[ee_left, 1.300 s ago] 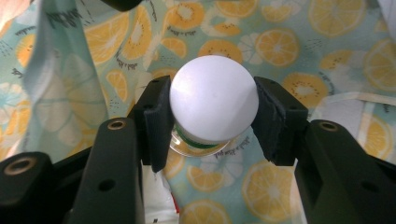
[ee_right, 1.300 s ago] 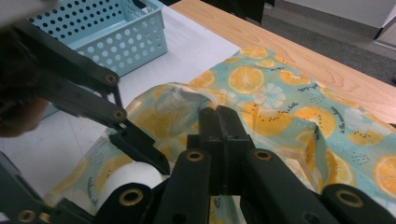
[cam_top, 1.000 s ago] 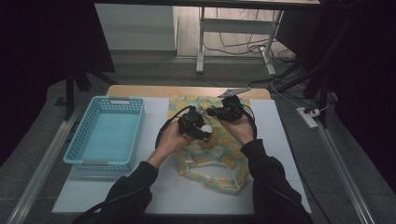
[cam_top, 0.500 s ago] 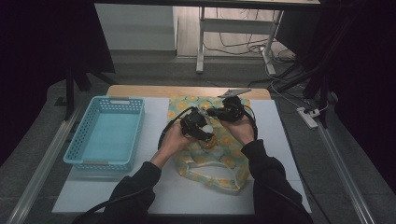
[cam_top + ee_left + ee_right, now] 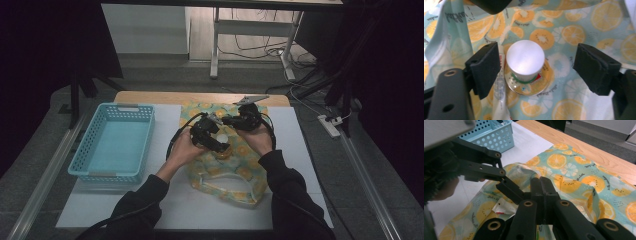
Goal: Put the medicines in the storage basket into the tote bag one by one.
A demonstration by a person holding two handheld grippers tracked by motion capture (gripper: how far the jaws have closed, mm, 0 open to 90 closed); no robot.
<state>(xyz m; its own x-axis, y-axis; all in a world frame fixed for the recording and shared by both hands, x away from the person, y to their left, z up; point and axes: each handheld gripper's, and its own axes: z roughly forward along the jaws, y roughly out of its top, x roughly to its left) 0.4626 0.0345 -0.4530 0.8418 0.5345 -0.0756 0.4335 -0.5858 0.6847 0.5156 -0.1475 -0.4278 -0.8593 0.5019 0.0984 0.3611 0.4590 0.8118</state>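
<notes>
A fruit-print bag lies on the white mat. My right gripper is shut on the bag's rim and holds the mouth up; its jaws are pressed together. My left gripper points down into the bag. Its jaws have just been opening, and a tube with a white cap stands between the pads, which do not press on it. The cap shows as a pale spot between the two grippers. The left gripper's linkage crosses in front of the right one.
A light blue perforated basket stands on the mat to the left of the bag, also seen as the basket behind the left gripper. The wooden table edge runs beyond the bag. Cables loop from both grippers.
The left gripper's jaws have spread wider over the bag's mouth. Both hands stay at about the same spot.
</notes>
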